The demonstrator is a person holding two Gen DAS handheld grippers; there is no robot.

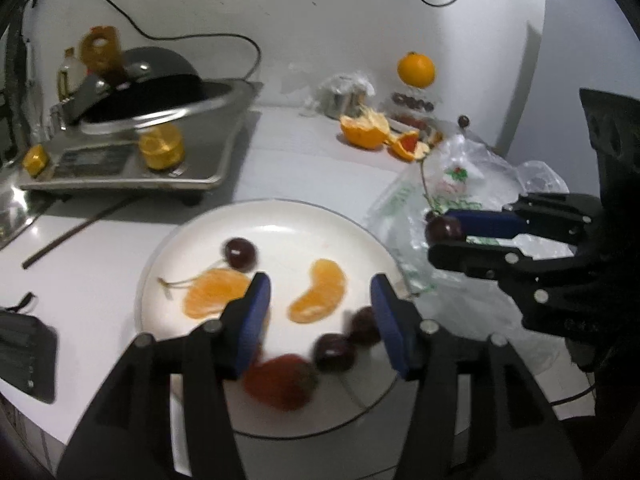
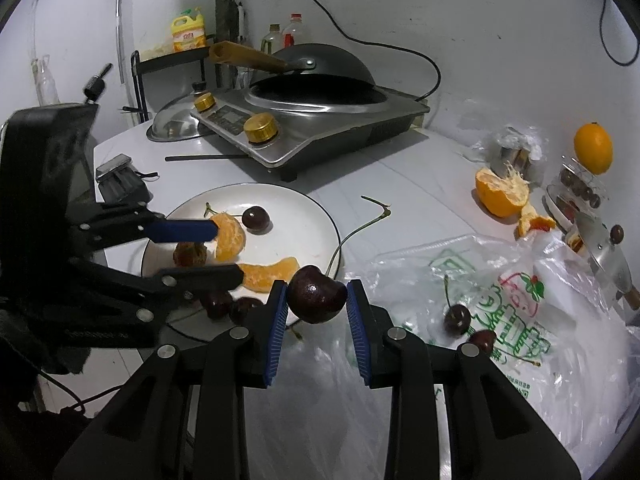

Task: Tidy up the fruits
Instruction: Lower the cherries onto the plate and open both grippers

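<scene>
- The right gripper (image 2: 317, 300) was closed on a dark cherry (image 2: 316, 294), with its blue pads touching the fruit on both sides and the green stem curving up and away behind it.
- That cherry was held just beside the near right edge of the white plate (image 2: 312, 216), above the edge of a clear plastic bag (image 2: 500, 280).
- The left gripper (image 1: 320, 300) hung over the plate with its jaws apart and nothing between the pads.
- On the plate lay two orange segments (image 1: 318, 292), one on either side of the left pad, with a stemmed cherry (image 1: 239, 254) behind them.
- Nearer the left gripper lay a strawberry (image 1: 280, 380) and two more dark cherries (image 1: 334, 352) side by side, close to the right pad.
- Two loose cherries (image 2: 458, 318) rested on the plastic bag, well apart from the plate.
- Farther back on the white counter (image 2: 400, 184) sat a peeled orange half (image 2: 500, 190) with scraps of peel beside it.
- A whole orange (image 2: 593, 148) stood on top of a clear container that held more cherries, near the wall.
- A steel induction cooker (image 2: 320, 128) with a black wok (image 2: 320, 64) on it stood behind the plate.
</scene>
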